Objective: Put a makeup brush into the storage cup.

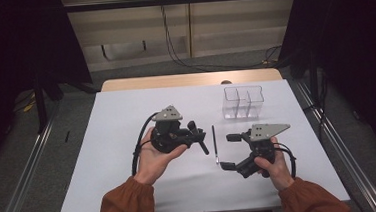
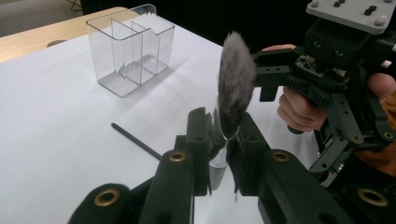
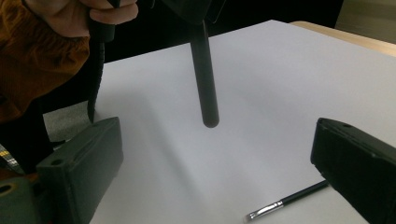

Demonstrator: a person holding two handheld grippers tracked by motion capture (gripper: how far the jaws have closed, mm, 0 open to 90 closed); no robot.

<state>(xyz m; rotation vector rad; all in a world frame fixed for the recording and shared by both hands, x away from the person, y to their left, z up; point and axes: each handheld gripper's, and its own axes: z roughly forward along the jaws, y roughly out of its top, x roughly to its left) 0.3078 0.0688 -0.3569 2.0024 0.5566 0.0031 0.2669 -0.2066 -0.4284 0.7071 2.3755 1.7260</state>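
A person in rust-orange sleeves works at a white table (image 1: pixel 121 181), holding a black two-jaw gripper in each hand.

The left gripper (image 2: pixel 223 142) is closed tight on a fluffy makeup brush (image 2: pixel 235 88), pinching it at the silver collar just below the grey bristles. In the left gripper view the bristle head stands up above the jaws. From the high view the brush's dark handle pokes out from this gripper toward the table's middle, slanting down. In the right gripper view that same black handle hangs down from the top, its rounded end clear of the table.

The right gripper (image 1: pixel 228 152) has its jaws spread wide with nothing between them. It sits near the person's edge of the table, to the right of the other gripper and apart from it.

A thin brush (image 1: pixel 214 143) lies flat on the table between the two grippers, touched by neither. In the right gripper view its silver ferrule and pale tip lie near the right-hand jaw.

A clear organiser (image 1: pixel 243 102) with several compartments stands farther back and to the right, well apart from both grippers.
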